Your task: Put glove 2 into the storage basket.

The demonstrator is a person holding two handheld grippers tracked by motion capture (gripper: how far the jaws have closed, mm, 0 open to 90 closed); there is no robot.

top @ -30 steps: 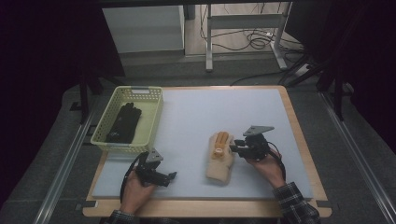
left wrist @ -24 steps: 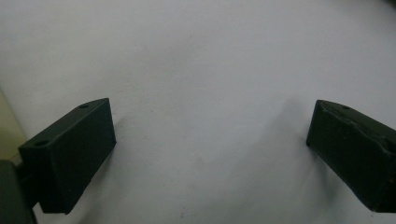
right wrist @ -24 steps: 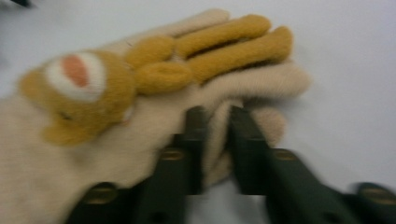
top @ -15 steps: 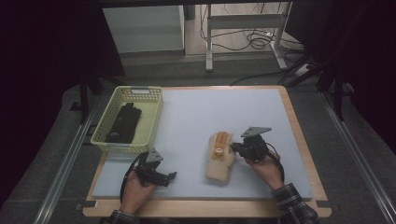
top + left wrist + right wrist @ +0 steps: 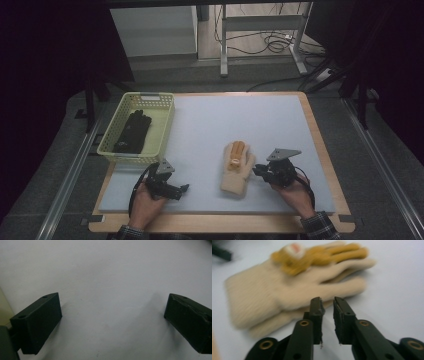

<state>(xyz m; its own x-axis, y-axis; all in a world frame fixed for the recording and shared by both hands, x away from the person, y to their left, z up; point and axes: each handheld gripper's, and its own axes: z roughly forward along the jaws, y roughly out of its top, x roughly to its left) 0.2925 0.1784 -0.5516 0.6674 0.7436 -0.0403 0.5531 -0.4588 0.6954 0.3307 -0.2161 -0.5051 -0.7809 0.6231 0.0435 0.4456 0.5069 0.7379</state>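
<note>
**Now closing in on the glove**

Seemingly the step is the reach for the cream glove (image 5: 237, 170), which lies flat at lower centre of the high view, its yellow patch up. The right gripper (image 5: 258, 171) sits just beside its right edge; its jaws have just been closing, stand nearly together and grip nothing. The left gripper (image 5: 182, 189) rests lower left, jaws wide and empty. Next, the right jaws likely must reopen to pinch the cloth for the basket (image 5: 112, 145).

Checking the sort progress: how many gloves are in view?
3, maybe more: cream knit glove on the mat with an orange-yellow knit glove on top; black glove in the yellow plastic basket, possibly hiding another.
</note>
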